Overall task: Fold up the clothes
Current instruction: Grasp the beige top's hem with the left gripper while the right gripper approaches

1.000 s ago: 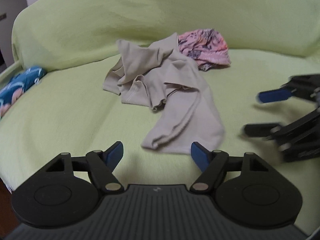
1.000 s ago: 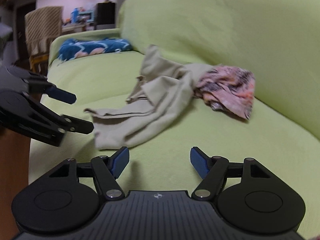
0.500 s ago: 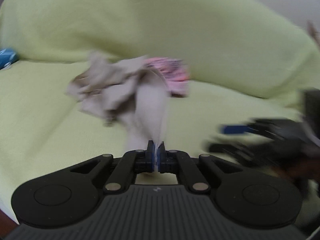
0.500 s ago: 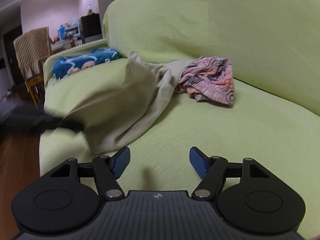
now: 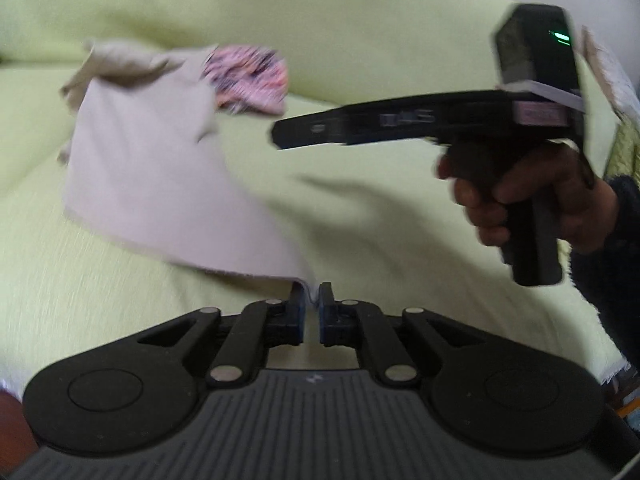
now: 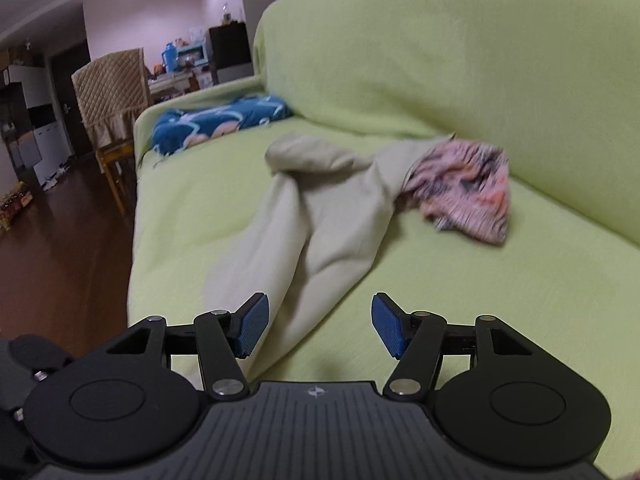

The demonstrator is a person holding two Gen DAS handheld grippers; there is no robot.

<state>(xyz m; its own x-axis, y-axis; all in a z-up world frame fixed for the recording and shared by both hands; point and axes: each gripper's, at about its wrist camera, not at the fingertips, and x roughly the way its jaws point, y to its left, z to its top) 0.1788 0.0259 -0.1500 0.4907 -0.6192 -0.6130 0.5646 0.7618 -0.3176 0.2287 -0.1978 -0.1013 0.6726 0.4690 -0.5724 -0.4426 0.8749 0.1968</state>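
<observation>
Jaws nearly closed on the left gripper (image 5: 312,307), a corner of the beige garment (image 5: 160,176) pinched between them; right gripper (image 6: 319,326) spread wide and empty

The garment is being drawn out flat across the green sofa (image 6: 500,280), its far end touching the pink patterned cloth (image 6: 464,192); a second corner is judged to be needed by the right gripper. The right hand (image 5: 532,204) is seen level, gripping its handle beside the cloth
</observation>
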